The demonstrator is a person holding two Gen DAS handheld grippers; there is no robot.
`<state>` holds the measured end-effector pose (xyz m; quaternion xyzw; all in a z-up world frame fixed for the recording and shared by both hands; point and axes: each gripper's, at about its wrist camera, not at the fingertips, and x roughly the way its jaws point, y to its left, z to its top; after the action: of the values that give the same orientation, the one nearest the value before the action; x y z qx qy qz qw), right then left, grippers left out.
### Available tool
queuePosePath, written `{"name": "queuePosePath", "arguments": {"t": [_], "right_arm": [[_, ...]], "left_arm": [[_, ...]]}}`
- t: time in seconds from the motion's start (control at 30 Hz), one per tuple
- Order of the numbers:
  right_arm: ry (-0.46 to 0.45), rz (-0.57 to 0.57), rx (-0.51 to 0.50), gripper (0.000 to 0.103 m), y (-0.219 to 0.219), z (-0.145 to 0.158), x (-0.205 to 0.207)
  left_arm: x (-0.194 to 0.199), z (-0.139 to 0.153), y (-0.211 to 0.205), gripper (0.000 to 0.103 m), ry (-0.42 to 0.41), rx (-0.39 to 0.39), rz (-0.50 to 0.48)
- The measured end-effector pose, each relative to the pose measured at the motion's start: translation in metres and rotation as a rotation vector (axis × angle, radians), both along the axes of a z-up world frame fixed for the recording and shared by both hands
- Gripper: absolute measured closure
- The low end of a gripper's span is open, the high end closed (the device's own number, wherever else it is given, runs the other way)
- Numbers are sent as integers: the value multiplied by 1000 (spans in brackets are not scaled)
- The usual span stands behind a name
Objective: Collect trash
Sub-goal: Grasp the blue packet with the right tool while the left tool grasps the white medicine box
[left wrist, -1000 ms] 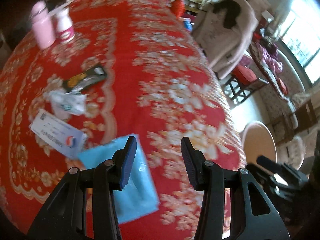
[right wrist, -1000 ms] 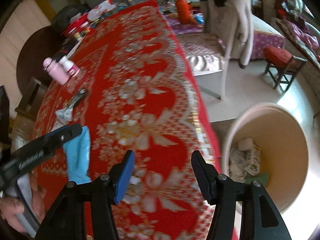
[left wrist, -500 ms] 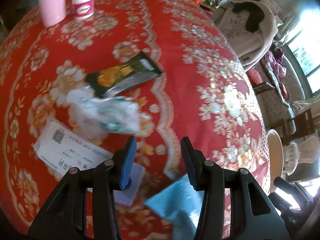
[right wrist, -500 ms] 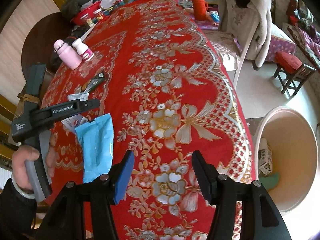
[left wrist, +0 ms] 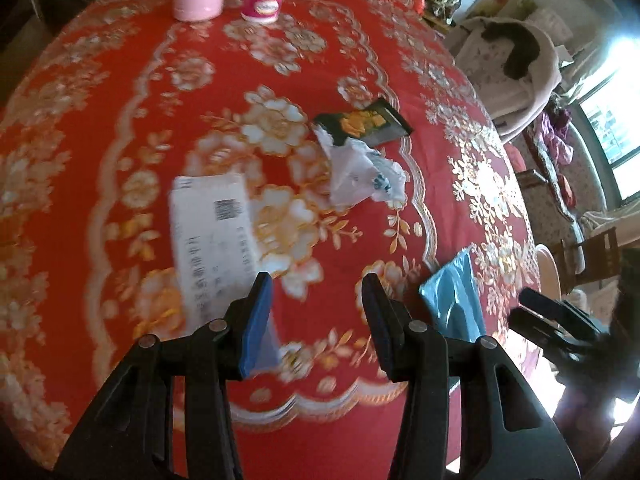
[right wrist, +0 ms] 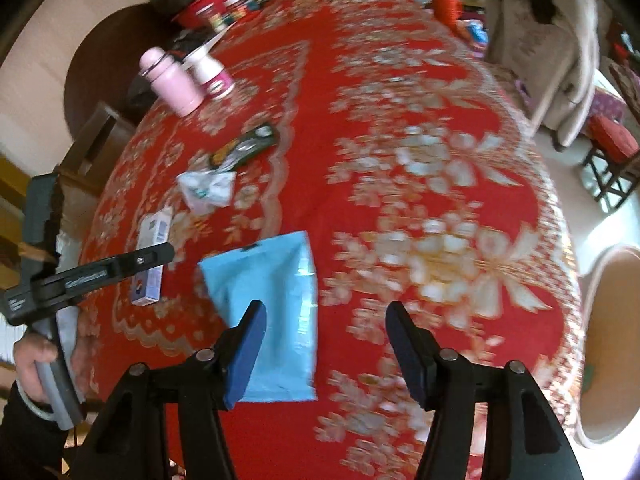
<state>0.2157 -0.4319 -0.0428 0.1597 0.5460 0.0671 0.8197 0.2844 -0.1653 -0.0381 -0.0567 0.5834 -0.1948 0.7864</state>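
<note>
On the red flowered tablecloth [left wrist: 120, 92] lie a white printed paper box [left wrist: 210, 236], a crumpled white wrapper [left wrist: 362, 172], a black and yellow snack wrapper [left wrist: 364, 122] and a blue packet [left wrist: 454, 296]. My left gripper [left wrist: 316, 316] is open and empty, just above the near end of the white box. My right gripper [right wrist: 322, 344] is open and empty; its left finger stands over the blue packet [right wrist: 268, 300]. The white box [right wrist: 152, 252], crumpled wrapper [right wrist: 206, 190] and black wrapper [right wrist: 246, 148] also show in the right wrist view.
A pink bottle [right wrist: 172, 84] and a white bottle [right wrist: 212, 70] stand at the far left. A beige bin [right wrist: 612, 344] stands on the floor beside the table's right edge. A chair with a draped garment [right wrist: 548, 40] is behind. Clutter lies at the table's far end.
My left gripper has moved left and forward over the white box. My right gripper has moved left from the bin side until the blue packet lies under its left finger.
</note>
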Motion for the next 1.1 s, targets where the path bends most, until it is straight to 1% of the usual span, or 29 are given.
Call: {"name": "queuePosePath", "arguments": {"t": [0.07, 0.17, 0.2, 0.3, 0.43, 0.53, 0.63, 0.7, 0.77, 0.8, 0.83, 0.9, 0.93, 1.03, 1.1], "right_arm": [[1, 24, 2, 36, 12, -2, 4], [13, 66, -11, 35, 32, -8, 11], [25, 85, -20, 34, 40, -12, 13], [39, 106, -33, 32, 49, -18, 15], [62, 108, -34, 31, 54, -27, 16], [65, 108, -74, 31, 58, -31, 17], [71, 98, -81, 31, 57, -35, 18], [57, 102, -84, 31, 58, -34, 18], [43, 109, -103, 32, 62, -35, 18], [35, 111, -113, 38, 64, -35, 17], [22, 114, -109, 40, 65, -34, 16], [10, 121, -108, 45, 66, -32, 14], [1, 124, -105, 46, 65, -30, 13], [-30, 125, -99, 49, 60, -21, 8], [-49, 125, -91, 49, 58, -14, 8]], "left_arm": [[-7, 8, 9, 57, -16, 6, -3], [-15, 17, 21, 46, -50, 11, 0], [-17, 18, 24, 44, -63, 23, 7], [-16, 14, 28, 42, -95, 83, 28], [-6, -2, 27, 42, -81, 104, 58], [-1, -12, 22, 42, -82, 128, 83], [5, -20, 16, 42, -87, 157, 99], [8, -24, 15, 42, -82, 177, 110], [10, -29, 16, 42, -72, 176, 122], [11, -30, 17, 43, -68, 166, 126], [11, -31, 19, 43, -67, 158, 129], [10, -30, 19, 57, -68, 150, 123], [9, -29, 18, 57, -70, 155, 117], [3, -23, 15, 57, -75, 133, 103], [-2, -16, 11, 57, -94, 134, 96]]}}
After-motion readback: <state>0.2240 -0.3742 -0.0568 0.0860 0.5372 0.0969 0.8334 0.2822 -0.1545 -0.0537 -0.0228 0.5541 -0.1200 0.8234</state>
